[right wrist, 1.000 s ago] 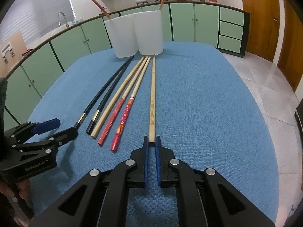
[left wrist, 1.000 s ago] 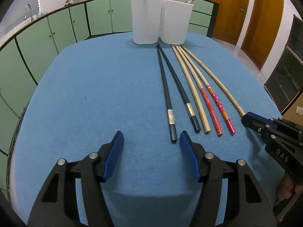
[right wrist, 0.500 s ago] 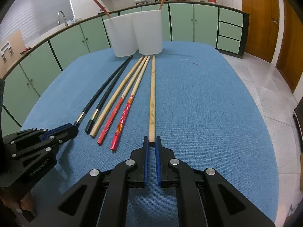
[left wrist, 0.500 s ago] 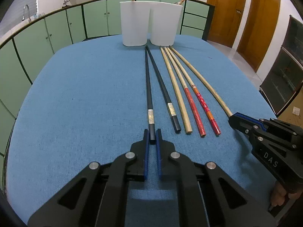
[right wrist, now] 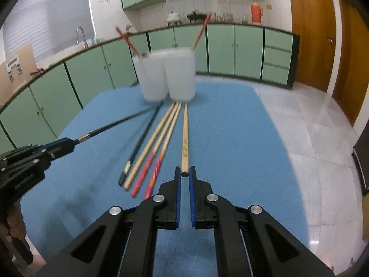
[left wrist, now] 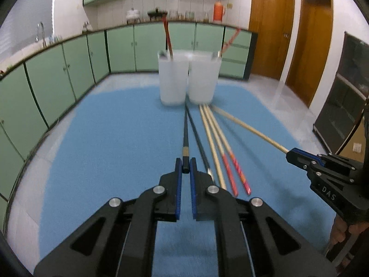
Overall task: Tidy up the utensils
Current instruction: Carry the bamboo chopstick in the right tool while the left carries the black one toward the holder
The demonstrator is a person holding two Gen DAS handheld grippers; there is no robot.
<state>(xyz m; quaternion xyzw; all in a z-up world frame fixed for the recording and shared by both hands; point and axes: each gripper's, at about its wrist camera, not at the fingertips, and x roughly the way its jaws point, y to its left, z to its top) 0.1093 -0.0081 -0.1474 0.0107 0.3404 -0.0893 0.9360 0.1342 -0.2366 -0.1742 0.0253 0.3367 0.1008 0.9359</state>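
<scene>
Blue-padded, the left claw [left wrist: 185, 168] is clamped on the butt of a black chopstick [left wrist: 185, 136], lifted off the desk [left wrist: 103, 138]. Its partner, the right claw [right wrist: 184, 175], pinches the end of a pale wooden chopstick [right wrist: 185, 136]. Four more chopsticks [right wrist: 150, 152] lie between them, tips toward two white holders [right wrist: 168, 78].

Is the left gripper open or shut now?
Shut: the left gripper clamps the black chopstick by its end between its blue pads.
</scene>
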